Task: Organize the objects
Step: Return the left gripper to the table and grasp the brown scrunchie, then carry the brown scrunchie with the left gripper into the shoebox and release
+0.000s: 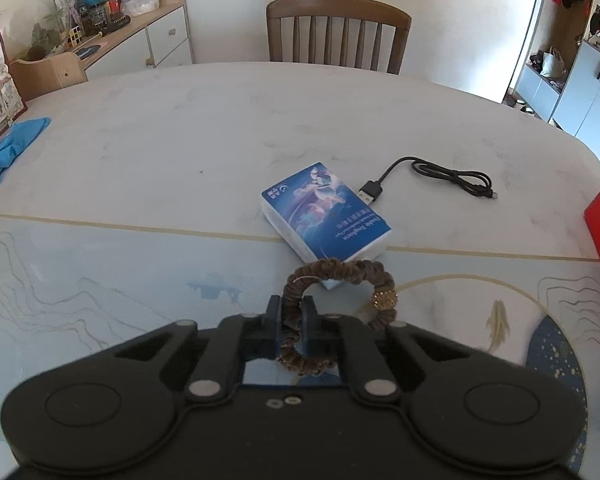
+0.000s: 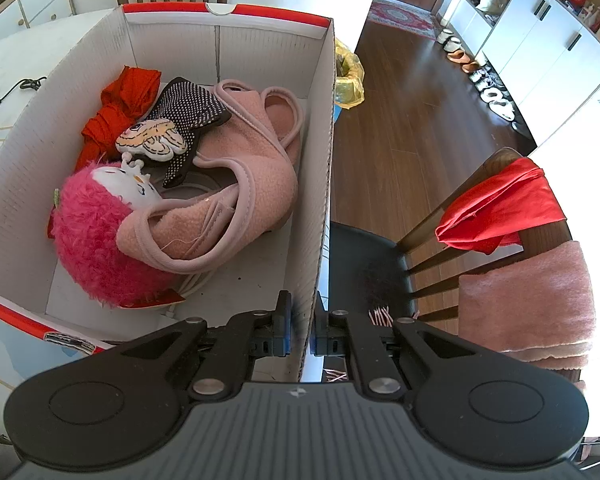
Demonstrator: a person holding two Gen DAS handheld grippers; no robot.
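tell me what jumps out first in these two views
The shaggy pink plush toy stands out, packed into the white box with pink slippers; the right gripper is clamped on the box wall. On the table, the left gripper pinches a brown hair tie beside a blue tissue pack.

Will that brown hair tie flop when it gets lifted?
Probably a little: the hair tie, pinched in the left gripper, looks like soft ruffled fabric. It likely weighs very little. Its gold bead might pull that side down.
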